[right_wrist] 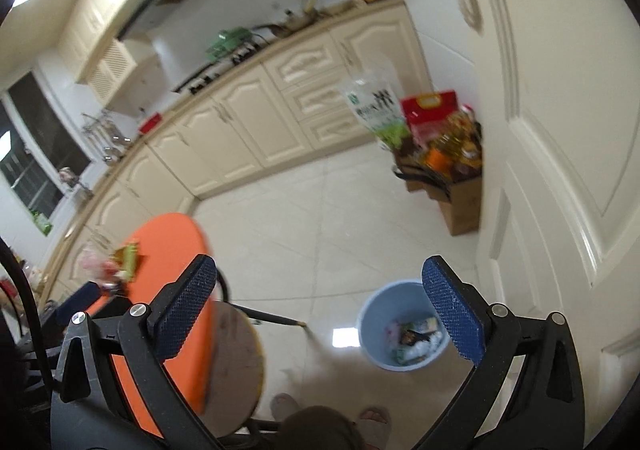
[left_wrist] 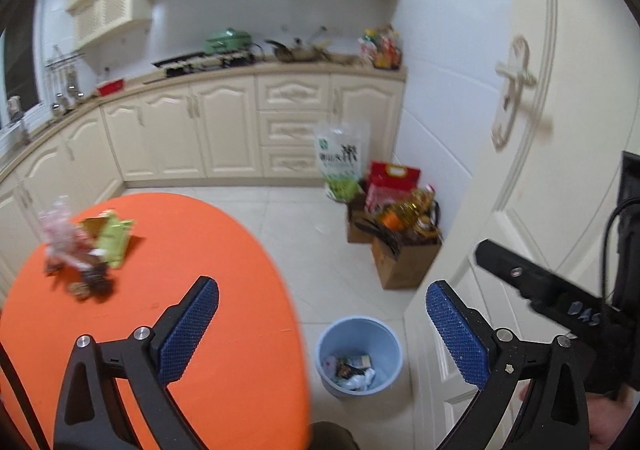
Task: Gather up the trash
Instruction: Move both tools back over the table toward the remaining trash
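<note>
Looking along the left gripper [left_wrist: 322,324], jaws are seen spread wide and empty; wrappers [left_wrist: 86,246] are piled on the orange table [left_wrist: 192,258], the blue bin [left_wrist: 359,356] sits on the floor beside it. From the right gripper [right_wrist: 319,312], jaws are likewise wide, nothing held, bin [right_wrist: 404,330] below with trash inside.

The left gripper [left_wrist: 322,304] has black angular arms with round silver screws at the joints; its fingers [left_wrist: 188,334] carry blue cross-hatched pads. The right gripper [right_wrist: 318,284] is built alike, black frame, silver screws, blue textured pads; a black cable [right_wrist: 24,290] loops beside it; below, dark olive trousers [right_wrist: 316,428] and grey slippers [right_wrist: 376,424].
</note>
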